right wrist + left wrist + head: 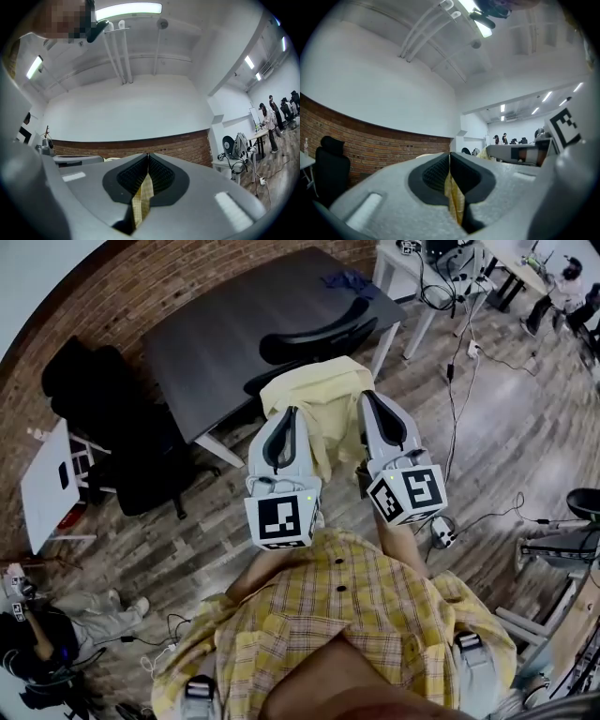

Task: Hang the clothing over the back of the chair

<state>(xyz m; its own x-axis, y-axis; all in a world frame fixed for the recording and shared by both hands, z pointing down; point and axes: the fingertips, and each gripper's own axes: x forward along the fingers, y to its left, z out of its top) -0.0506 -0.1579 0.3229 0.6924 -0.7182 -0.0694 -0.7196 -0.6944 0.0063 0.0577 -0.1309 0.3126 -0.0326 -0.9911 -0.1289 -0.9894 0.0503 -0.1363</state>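
Shirt (319, 401) held by both grippers, on my side of the chair (314, 338).
My left gripper (288, 413) and right gripper (368, 397) each pinch a fold of the yellow cloth between closed jaws; the shirt spans them, just before the chair's back.

The wood-plank floor (506, 446) carries everything here. A dark tabletop (234, 343) stands on it, with a small blue thing (345, 280) lying at its far corner. A black chair (319, 337) sits tucked against its near edge. Black cables (456, 423) trail across the planks at right.
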